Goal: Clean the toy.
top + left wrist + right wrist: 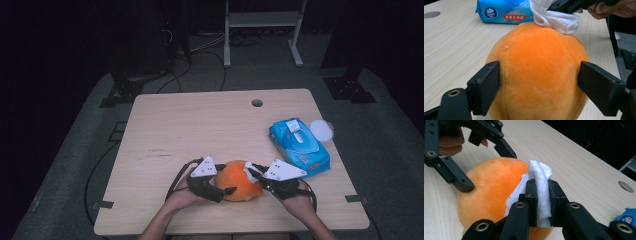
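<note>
An orange plush ball [239, 179] rests on the wooden table [200, 125] near its front edge. My left gripper [227, 179] reaches in from the left, its black jaws pressed against both flanks of the ball [536, 57]. In the left gripper view the gripper [539, 85] straddles the ball's widest part. My right gripper [541, 195] is shut on a folded white wipe [540, 173], which lies against the top right of the ball [491, 182]. The wipe [556, 20] drapes over the ball's crown.
A blue pack of wet wipes [299, 146] lies to the right of the ball, with a round white lid [321, 130] beside it at the table's right edge. A cable hole [257, 103] sits near the far edge. A white metal frame stands on the floor beyond.
</note>
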The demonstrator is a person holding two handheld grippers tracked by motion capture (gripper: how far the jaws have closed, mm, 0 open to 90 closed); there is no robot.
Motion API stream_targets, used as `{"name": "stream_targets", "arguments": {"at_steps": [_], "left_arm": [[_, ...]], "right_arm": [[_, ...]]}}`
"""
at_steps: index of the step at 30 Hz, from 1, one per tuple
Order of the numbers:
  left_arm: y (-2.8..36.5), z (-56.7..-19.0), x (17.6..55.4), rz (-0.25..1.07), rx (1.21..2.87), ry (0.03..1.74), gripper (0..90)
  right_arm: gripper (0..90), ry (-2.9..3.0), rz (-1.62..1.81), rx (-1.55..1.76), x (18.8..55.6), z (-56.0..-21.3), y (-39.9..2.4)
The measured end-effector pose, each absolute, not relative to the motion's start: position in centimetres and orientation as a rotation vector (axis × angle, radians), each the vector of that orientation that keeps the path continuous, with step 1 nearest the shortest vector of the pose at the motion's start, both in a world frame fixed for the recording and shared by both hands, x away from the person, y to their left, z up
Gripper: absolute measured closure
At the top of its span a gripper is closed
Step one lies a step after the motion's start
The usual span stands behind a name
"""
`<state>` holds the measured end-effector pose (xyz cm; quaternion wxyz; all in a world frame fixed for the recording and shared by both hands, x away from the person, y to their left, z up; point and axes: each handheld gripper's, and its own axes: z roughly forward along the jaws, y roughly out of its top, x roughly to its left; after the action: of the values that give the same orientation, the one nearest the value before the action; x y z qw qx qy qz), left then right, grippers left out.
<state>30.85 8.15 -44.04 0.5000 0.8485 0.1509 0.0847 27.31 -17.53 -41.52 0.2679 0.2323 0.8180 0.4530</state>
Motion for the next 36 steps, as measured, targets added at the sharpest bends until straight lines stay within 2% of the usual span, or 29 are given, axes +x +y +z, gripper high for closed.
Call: {"name": "stream_targets", "arguments": {"at_steps": [6, 9, 16, 21, 26, 32, 36], "left_arm": [[7.2, -43.8, 30.1, 0.254, 2.090, 0.287, 22.1], [7.1, -43.8, 29.8, 0.284, 2.118, 0.264, 22.8], [7.5, -43.3, 30.0, 0.255, 2.080, 0.294, 23.5], [7.6, -42.6, 30.6, 0.292, 2.029, 0.352, 16.5], [7.5, -43.8, 30.8, 0.227, 2.030, 0.390, 23.0], [6.4, -43.6, 29.2, 0.278, 2.097, 0.273, 23.4], [6.8, -43.3, 29.4, 0.222, 2.087, 0.259, 23.3]], "right_arm": [[79.0, 2.252, 1.367, 0.576, 26.6, -41.1, -15.7], [78.9, 2.276, 1.315, 0.514, 26.0, -41.2, -14.6], [78.9, 2.232, 1.281, 0.670, 27.9, -41.4, -18.1], [79.1, 2.257, 1.287, 0.651, 27.8, -41.7, -18.1], [79.0, 2.261, 1.287, 0.651, 27.8, -41.6, -17.9], [78.6, 2.286, 1.342, 0.581, 27.0, -41.1, -16.0], [78.7, 2.305, 1.331, 0.559, 26.7, -41.1, -15.8]]}}
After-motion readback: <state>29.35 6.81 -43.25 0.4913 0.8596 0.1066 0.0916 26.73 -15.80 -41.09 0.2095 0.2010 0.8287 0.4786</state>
